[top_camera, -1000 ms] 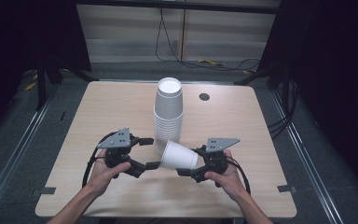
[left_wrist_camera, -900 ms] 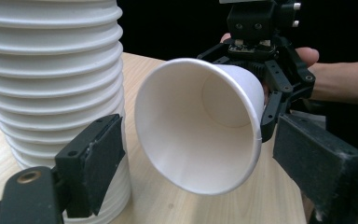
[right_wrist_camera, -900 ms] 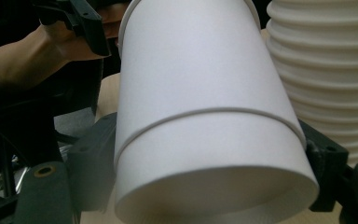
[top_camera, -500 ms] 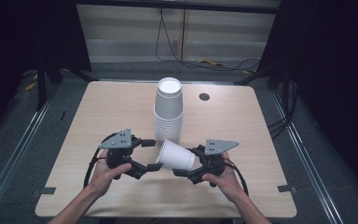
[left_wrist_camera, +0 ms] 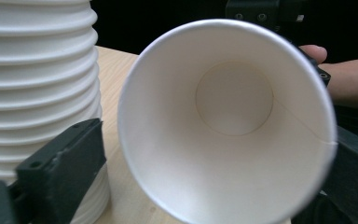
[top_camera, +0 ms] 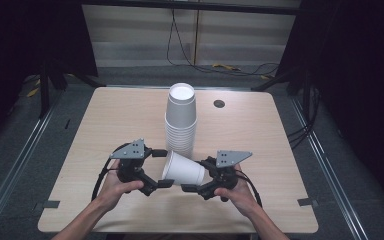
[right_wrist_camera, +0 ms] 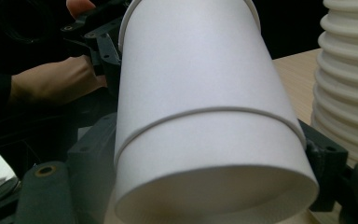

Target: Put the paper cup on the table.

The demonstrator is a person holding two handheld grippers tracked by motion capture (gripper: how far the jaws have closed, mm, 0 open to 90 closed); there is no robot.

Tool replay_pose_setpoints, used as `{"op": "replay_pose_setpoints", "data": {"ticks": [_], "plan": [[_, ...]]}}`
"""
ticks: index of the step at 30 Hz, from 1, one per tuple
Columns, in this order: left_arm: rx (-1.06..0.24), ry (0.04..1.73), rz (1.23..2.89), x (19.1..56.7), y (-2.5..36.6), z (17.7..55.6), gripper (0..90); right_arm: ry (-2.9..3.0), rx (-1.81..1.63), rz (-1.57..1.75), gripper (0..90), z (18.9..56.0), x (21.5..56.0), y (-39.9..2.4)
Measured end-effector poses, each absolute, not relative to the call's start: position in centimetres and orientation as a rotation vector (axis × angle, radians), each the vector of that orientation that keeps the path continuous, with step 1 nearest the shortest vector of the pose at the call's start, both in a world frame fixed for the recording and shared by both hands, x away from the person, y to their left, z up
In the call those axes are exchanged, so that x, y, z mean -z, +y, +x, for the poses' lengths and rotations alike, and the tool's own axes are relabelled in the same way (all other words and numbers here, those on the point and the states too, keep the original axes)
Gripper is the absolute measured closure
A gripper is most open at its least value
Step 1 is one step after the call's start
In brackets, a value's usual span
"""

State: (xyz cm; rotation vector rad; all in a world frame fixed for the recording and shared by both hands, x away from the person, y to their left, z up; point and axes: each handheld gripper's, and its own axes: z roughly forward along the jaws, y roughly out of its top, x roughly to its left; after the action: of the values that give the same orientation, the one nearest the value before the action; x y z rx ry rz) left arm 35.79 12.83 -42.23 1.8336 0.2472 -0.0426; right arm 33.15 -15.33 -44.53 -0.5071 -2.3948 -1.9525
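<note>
A tall stack of white paper cups (top_camera: 180,120) stands mid-table. In front of it a white cup (top_camera: 182,169) lies sideways in the air, mouth to the left. My right gripper (top_camera: 198,176) is shut on its base end. In the right gripper view the cup (right_wrist_camera: 200,107) has a rim line across its middle, like two nested cups, and the jaws of that gripper (right_wrist_camera: 207,161) press its sides. My left gripper (top_camera: 161,168) has just been opening and its jaws straddle the cup's mouth (left_wrist_camera: 228,126) without touching. The stack (left_wrist_camera: 37,84) is beside it.
The wooden table (top_camera: 105,125) has a round cable hole (top_camera: 219,103) at the back right of the stack. Forearms come in from the front edge. Metal rails and cables run on the floor around the table.
The right gripper has carried the cup a little to the left, so its mouth now sits between the left gripper's jaws. The left hand has stayed put.
</note>
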Motion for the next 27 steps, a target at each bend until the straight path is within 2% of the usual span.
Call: {"op": "replay_pose_setpoints", "data": {"ticks": [14, 17, 27], "plan": [[0.093, 0.220, 1.815, 42.56, 12.18, 35.70, 0.2, -2.387, 1.935, -0.466, 21.9, 33.02, 44.62, -14.68], [0.108, 0.209, 1.814, 42.58, 12.14, 35.70, 4.5, -2.389, 1.927, -0.459, 21.9, 33.03, 44.69, -14.60], [0.128, 0.208, 1.824, 42.44, 12.20, 35.84, 6.4, -2.392, 1.899, -0.471, 21.7, 33.08, 44.88, -14.46]]}}
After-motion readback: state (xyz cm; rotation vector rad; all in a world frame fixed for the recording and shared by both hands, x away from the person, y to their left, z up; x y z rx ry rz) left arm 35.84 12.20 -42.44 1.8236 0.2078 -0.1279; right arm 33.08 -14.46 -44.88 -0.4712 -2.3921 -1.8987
